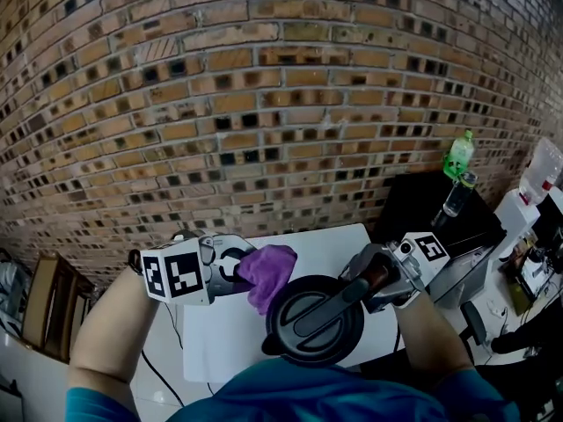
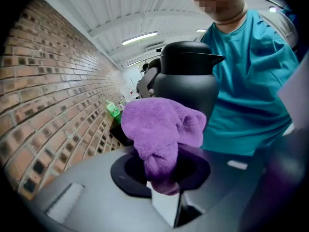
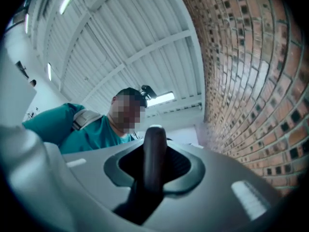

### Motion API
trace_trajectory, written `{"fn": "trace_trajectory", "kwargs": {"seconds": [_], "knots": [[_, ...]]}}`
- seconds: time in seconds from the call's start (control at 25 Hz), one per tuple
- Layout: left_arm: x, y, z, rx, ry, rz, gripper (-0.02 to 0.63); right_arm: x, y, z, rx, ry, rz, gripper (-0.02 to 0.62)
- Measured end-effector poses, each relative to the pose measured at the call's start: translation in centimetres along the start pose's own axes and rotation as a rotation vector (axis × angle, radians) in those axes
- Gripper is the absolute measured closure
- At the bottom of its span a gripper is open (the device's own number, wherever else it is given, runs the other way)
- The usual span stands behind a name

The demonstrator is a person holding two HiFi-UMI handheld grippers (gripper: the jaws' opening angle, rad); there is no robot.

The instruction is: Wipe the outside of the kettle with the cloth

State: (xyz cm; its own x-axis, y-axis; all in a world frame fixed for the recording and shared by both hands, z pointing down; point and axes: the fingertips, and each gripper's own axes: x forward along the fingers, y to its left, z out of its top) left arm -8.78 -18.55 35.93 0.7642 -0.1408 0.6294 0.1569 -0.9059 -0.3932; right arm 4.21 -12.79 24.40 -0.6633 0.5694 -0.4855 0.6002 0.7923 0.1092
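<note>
The black kettle [image 1: 314, 319] hangs in the air in front of the person, lid up, seen from above in the head view. My right gripper [image 1: 374, 280] is shut on its dark handle [image 3: 153, 158], which runs up between the jaws in the right gripper view. My left gripper [image 1: 246, 275] is shut on a bunched purple cloth [image 1: 268, 272], and the cloth meets the kettle's upper left side. In the left gripper view the cloth [image 2: 161, 129] bulges out of the jaws, with the kettle's body and spout [image 2: 186, 83] right behind it.
A white table [image 1: 325, 244] stands below against the brick wall. To its right is a black box [image 1: 422, 205] with a green bottle [image 1: 458, 154] and a dark glass [image 1: 457, 193] on it. More items sit at the far right edge.
</note>
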Motion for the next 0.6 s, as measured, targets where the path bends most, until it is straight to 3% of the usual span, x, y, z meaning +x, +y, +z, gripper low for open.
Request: {"fn": "trace_trajectory", "kwargs": {"seconds": [0.28, 0.6], "knots": [[2.2, -2.0, 1.6, 0.057, -0.010, -0.054, 0.515, -0.7, -0.4, 0.8, 0.000, -0.093, -0.011, 0.499], [6.6, -4.3, -2.2, -0.007, 0.047, -0.108, 0.515, -0.7, -1.0, 1.0, -0.018, -0.098, -0.046, 0.499]]}}
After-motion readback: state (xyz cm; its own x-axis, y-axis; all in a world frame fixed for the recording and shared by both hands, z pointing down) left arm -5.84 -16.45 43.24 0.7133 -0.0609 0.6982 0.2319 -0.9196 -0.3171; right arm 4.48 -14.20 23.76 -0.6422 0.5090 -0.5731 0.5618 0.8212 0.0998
